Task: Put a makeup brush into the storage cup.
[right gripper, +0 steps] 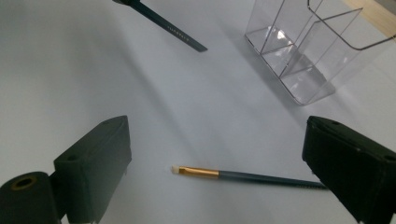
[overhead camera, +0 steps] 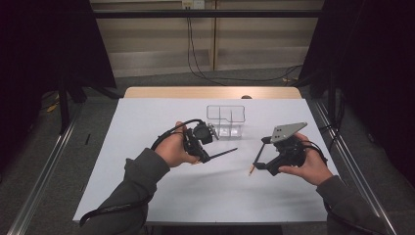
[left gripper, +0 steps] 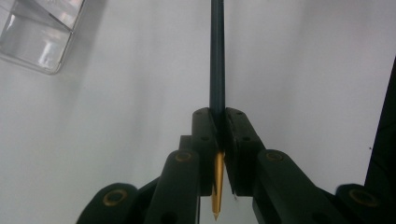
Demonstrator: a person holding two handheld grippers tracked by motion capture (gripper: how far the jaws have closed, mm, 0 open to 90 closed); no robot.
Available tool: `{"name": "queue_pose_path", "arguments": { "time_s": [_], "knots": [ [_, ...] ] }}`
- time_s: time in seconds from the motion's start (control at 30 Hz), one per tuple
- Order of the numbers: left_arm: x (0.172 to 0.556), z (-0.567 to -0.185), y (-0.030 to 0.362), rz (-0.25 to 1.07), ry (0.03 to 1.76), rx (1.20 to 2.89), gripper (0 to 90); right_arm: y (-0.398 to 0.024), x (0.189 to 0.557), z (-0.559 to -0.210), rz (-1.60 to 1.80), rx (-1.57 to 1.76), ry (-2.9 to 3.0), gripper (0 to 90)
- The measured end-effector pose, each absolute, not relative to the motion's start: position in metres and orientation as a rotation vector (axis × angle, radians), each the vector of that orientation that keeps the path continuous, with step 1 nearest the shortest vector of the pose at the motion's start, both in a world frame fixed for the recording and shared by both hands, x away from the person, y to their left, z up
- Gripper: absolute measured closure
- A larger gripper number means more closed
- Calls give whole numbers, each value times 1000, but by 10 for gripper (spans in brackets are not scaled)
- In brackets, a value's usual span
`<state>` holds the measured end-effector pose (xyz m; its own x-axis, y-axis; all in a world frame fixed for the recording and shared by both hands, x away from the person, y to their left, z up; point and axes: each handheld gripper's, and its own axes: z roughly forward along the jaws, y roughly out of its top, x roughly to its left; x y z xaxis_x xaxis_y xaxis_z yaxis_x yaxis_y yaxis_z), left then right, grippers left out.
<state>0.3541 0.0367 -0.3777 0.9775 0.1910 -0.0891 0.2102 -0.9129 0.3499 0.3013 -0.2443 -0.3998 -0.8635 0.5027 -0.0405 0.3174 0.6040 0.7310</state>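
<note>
My left gripper (overhead camera: 203, 150) (left gripper: 218, 115) is shut on a thin dark brush (overhead camera: 224, 152) (left gripper: 217, 60). Its gold ferrule (left gripper: 217, 179) points back between the jaws, and the handle sticks out ahead over the white table. A second brush (overhead camera: 257, 157) (right gripper: 243, 176), with a gold ferrule and a pale tip, lies flat on the table. My right gripper (overhead camera: 267, 165) (right gripper: 219, 136) hovers just above it, open, with a jaw on either side and nothing held. The held brush's handle end (right gripper: 163, 24) shows at the top of the right gripper view.
A clear plastic organizer (overhead camera: 225, 120) (left gripper: 39, 37) (right gripper: 303, 51) with several compartments stands upright beyond both grippers at mid-table. The white table sheet (overhead camera: 147, 191) ends at a wooden strip (overhead camera: 210, 92) at the far edge. Dark curtains hang at both sides.
</note>
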Motion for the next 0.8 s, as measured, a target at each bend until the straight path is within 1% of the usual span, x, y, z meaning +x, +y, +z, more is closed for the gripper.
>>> {"name": "queue_pose_path", "arguments": {
  "time_s": [0.1, 0.13, 0.2, 0.5, 0.53, 0.8],
  "knots": [
    [352, -378, 33, -65, 307, 2751, 833, -241, 304, -399, 1104, 655, 2607, 98],
    [353, -377, 32, -62, 280, 2758, 833, -240, 304, -398, 1100, 652, 2613, 105],
    [353, -377, 30, -71, 288, 2760, 833, -238, 306, -397, 1107, 642, 2616, 136],
    [351, -377, 18, -68, 245, 2756, 833, -230, 310, -395, 1120, 616, 2642, 192],
    [350, -378, 16, -71, 260, 2743, 833, -229, 311, -394, 1117, 610, 2645, 201],
    [350, -376, 11, -62, 217, 2753, 833, -222, 312, -394, 1104, 573, 2666, 283]
  ]
}}
